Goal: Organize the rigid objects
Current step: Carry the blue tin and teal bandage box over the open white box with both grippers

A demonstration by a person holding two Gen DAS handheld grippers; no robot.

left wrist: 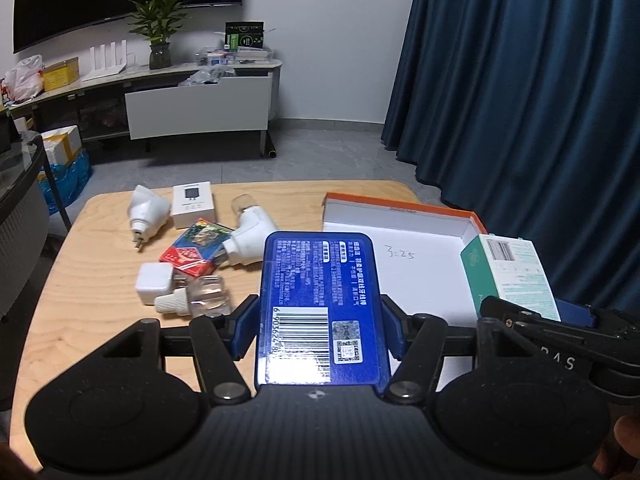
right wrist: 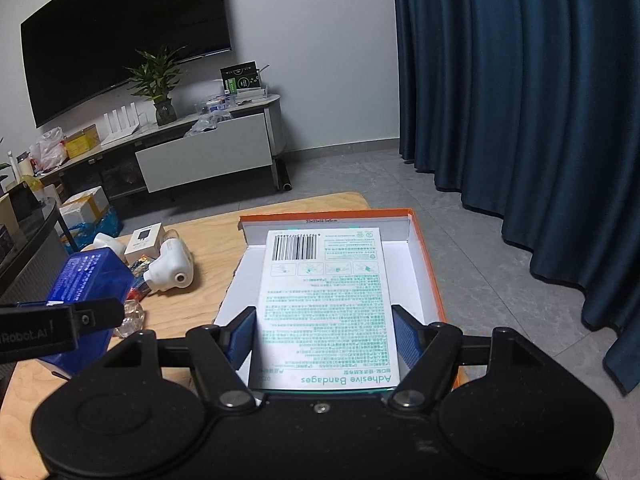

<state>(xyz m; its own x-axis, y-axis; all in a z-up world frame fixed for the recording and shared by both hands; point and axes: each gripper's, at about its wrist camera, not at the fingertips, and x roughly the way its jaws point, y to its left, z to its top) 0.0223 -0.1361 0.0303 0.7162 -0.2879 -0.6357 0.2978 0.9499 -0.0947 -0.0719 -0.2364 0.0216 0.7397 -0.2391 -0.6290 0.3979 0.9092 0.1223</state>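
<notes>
Both cams sit right on the grippers, looking forward and down along the fingers – super close, hardware filling the bottom of each frame. The left wrist view faces the wooden table with the open orange-rimmed box centre-right. The right wrist view sits over that same box – both share the table, TV and blue curtain.

The blue box hides the tray's near left corner. Print on the bandage box is mostly too tiny to read, and the playing cards sit half tucked behind the white plug.
</notes>
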